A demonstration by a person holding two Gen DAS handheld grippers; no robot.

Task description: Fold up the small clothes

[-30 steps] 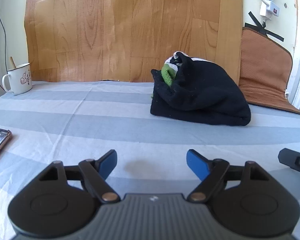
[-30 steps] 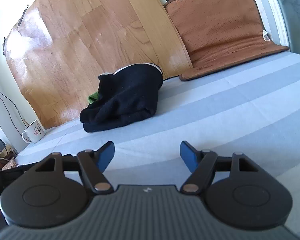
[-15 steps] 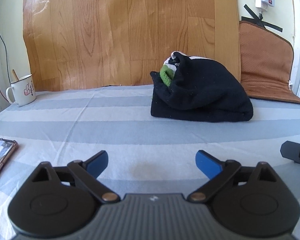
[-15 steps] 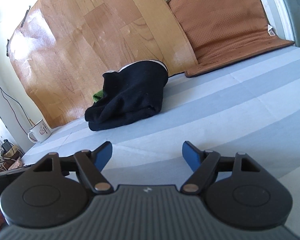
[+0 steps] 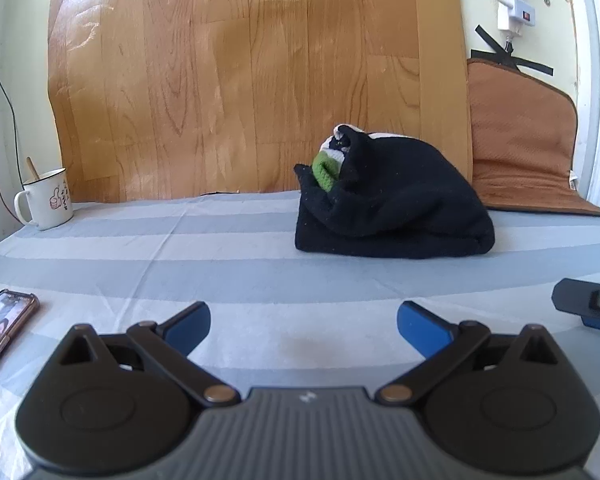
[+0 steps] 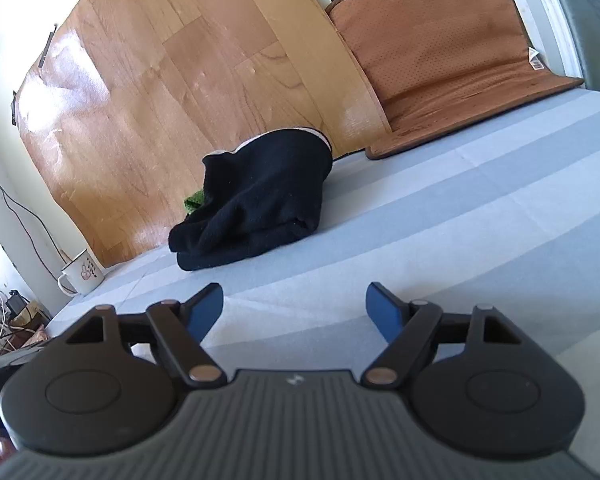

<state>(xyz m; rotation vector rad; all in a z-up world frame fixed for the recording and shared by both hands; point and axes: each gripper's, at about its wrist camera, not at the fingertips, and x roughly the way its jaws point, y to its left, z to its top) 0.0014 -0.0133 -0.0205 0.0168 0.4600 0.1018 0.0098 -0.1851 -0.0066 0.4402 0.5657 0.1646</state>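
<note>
A bundle of black clothes [image 5: 392, 204], loosely folded over with a green piece [image 5: 327, 170] and a strip of white showing at its top, lies on the striped blue-and-white cloth [image 5: 228, 276] of the desk, well ahead of both sets of fingers and touched by neither. From the left gripper [image 5: 303, 326] the bundle sits ahead and slightly to the right of the blue fingers [image 5: 190, 326], which stand wide apart with nothing between them, low over the cloth. From the right gripper [image 6: 295, 308] the same bundle [image 6: 260, 204] lies ahead and to the left, and these fingers [image 6: 384, 312] are also spread apart and hold nothing. Behind the bundle a wood-grain sheet [image 5: 240, 80] hangs against the wall, with a brown mat [image 5: 524, 152] propped to its right, its lower edge folded onto the desk. A white mug [image 5: 48, 202] with a stick in it stands far to the left of the left fingers, near the wall. A phone [image 5: 4, 330] lies at the left edge, just beside that gripper's body. A part of the other gripper shows at the right edge of the left wrist view.
</note>
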